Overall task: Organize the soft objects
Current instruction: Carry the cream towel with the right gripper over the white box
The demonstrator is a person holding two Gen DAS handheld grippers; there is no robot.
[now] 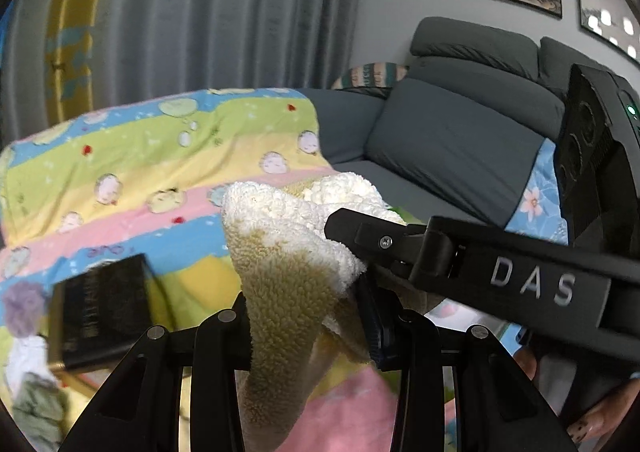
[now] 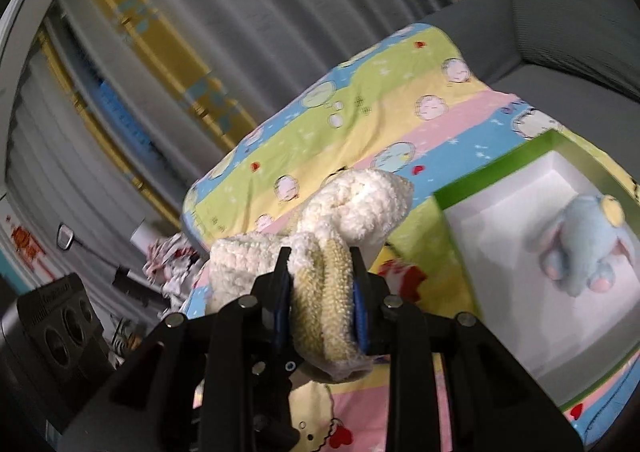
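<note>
A fluffy cream and tan cloth (image 1: 288, 252) hangs in the air between both grippers. My left gripper (image 1: 304, 308) is shut on its tan end. In the left wrist view my right gripper (image 1: 344, 230) reaches in from the right and pinches the white part. In the right wrist view the right gripper (image 2: 320, 264) is shut on a tan fold of the cloth (image 2: 356, 203). To the right stands a green box with a white inside (image 2: 516, 228), and a light blue plush toy (image 2: 580, 252) lies in it.
A colourful cartoon blanket (image 1: 140, 171) covers the surface below. A grey sofa (image 1: 460, 123) stands behind, grey curtains (image 1: 220, 11) beyond it. A black box (image 1: 100, 312) sits at the left. A purple plush (image 1: 24, 308) lies at the far left. Crumpled cloth (image 2: 168, 264) lies beyond the blanket's edge.
</note>
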